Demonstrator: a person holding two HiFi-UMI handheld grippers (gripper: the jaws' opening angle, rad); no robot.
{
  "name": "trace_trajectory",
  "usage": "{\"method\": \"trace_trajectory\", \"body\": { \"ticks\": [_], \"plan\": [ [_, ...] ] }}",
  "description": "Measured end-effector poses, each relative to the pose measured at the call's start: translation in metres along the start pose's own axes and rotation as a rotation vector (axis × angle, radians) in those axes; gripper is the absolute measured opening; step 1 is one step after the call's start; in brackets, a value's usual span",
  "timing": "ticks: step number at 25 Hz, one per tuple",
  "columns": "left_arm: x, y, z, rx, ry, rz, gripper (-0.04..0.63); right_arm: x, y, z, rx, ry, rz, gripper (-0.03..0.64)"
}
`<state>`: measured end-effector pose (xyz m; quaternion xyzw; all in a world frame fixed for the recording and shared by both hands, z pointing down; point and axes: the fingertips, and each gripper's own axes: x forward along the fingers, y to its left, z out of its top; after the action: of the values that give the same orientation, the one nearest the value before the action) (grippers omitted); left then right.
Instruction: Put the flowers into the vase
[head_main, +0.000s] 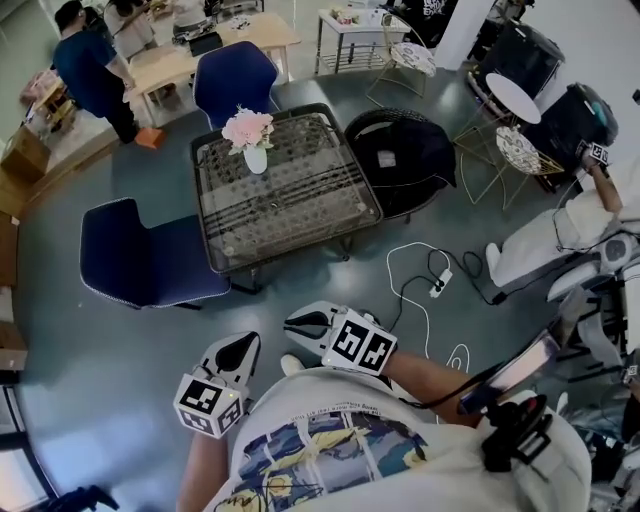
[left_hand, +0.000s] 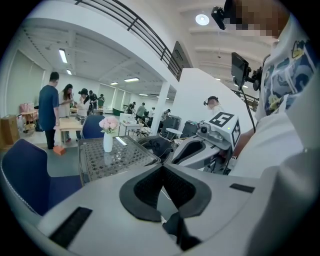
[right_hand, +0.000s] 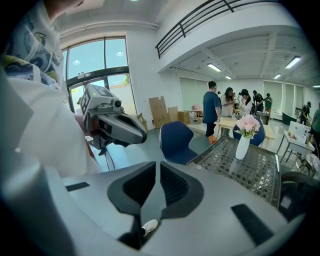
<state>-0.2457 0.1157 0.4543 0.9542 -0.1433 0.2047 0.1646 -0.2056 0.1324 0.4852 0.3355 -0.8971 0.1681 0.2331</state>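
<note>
Left gripper (head_main: 241, 343) and right gripper (head_main: 294, 322) — both pressed together, empty — hang well apart from the mesh table (head_main: 300, 200), where pink flowers (head_main: 247, 128) already stand in the white vase (head_main: 256, 160) — task seemingly done.

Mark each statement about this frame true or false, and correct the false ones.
1. The pink flowers stand in the white vase. True.
2. The vase stands on the floor. False: it stands on the wire-mesh table.
3. The left gripper has its jaws shut on nothing. True.
4. The right gripper holds a flower. False: nothing is between its jaws.
5. Both grippers hover over the table. False: both are near the person's body, apart from the table.
</note>
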Motion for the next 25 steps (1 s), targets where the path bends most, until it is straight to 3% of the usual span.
{"method": "trace_trajectory", "body": {
  "ticks": [25],
  "plan": [
    [-0.021, 0.008, -0.012, -0.005, -0.010, -0.014, 0.009, 0.016, 0.017, 0.010, -0.026, 0.032, -0.008, 0.032]
  ]
}}
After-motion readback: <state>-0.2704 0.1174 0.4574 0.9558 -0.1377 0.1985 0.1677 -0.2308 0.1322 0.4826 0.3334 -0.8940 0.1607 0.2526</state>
